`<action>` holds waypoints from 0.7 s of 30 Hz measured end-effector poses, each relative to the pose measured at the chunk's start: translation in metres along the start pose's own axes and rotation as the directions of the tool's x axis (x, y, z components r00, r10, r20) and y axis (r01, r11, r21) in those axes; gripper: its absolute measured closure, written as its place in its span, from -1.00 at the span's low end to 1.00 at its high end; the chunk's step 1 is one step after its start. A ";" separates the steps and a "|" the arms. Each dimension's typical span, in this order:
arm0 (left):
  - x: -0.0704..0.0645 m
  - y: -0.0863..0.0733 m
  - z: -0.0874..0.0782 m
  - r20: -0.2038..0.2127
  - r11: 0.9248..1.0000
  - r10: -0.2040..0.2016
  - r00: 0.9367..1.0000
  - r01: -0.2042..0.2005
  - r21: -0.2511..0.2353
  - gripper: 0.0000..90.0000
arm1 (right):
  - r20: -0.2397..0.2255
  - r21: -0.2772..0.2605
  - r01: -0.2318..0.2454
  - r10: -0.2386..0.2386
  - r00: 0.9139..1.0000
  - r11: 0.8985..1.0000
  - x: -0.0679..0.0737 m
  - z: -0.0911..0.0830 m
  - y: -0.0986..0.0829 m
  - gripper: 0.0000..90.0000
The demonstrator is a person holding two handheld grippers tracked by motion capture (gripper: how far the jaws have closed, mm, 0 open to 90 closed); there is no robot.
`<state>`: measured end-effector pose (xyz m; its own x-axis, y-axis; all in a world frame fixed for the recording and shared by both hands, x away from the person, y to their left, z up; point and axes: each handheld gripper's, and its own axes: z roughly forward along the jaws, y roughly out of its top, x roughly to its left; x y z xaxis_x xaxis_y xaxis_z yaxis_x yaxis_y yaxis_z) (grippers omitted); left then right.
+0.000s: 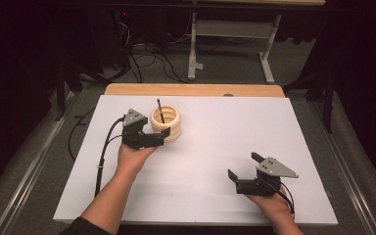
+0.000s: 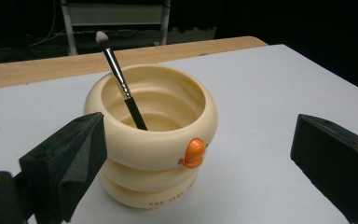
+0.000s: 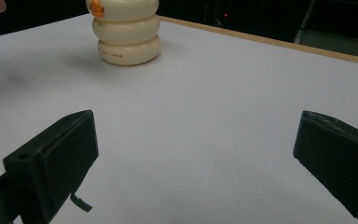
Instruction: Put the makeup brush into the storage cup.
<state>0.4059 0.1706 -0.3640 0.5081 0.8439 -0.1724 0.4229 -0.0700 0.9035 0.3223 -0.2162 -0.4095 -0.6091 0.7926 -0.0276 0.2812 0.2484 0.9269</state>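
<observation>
A cream ribbed cup [image 2: 156, 140] stands upright on the white table [image 1: 215, 147], toward its far left. It bears an orange beak [image 2: 193, 153] and small dark lettering near the base that starts "THE"; the rest is too small to read. A makeup brush [image 2: 120, 79] leans inside, bristles up. The left gripper [image 1: 159, 138] sits spread wide just beside the cup, one jaw close against its side. The right gripper [image 1: 245, 166] rests well apart, jaws spread and empty.

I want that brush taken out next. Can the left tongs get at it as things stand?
Probably yes. The left tongs are open right beside the cup, and the brush leans out above the rim with nothing over it.
</observation>
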 end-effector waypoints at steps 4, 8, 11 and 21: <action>-0.001 -0.003 -0.003 0.010 1.000 0.002 1.000 -0.002 -0.006 -0.93 | -0.002 -0.002 0.000 0.000 1.000 1.000 0.000 0.000 0.000 -0.97; -0.001 -0.006 -0.008 0.009 1.000 0.001 1.000 -0.001 -0.006 -0.94 | 0.000 -0.001 0.000 0.000 1.000 1.000 0.000 0.000 0.000 -0.97; 0.000 -0.011 -0.012 0.014 1.000 -0.002 1.000 0.002 -0.001 -0.96 | 0.000 -0.001 0.000 0.000 1.000 1.000 0.000 0.000 0.000 -0.97; -0.005 -0.028 -0.036 0.029 1.000 0.016 0.999 -0.016 -0.024 -0.96 | 0.001 0.003 0.001 -0.001 1.000 1.000 0.002 -0.001 0.001 -0.97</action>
<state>0.3638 0.1874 -0.3745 0.5364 0.8269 -0.1690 0.3971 -0.0706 0.9150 0.3209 -0.2153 -0.4085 -0.6089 0.7927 -0.0293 0.2824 0.2511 0.9258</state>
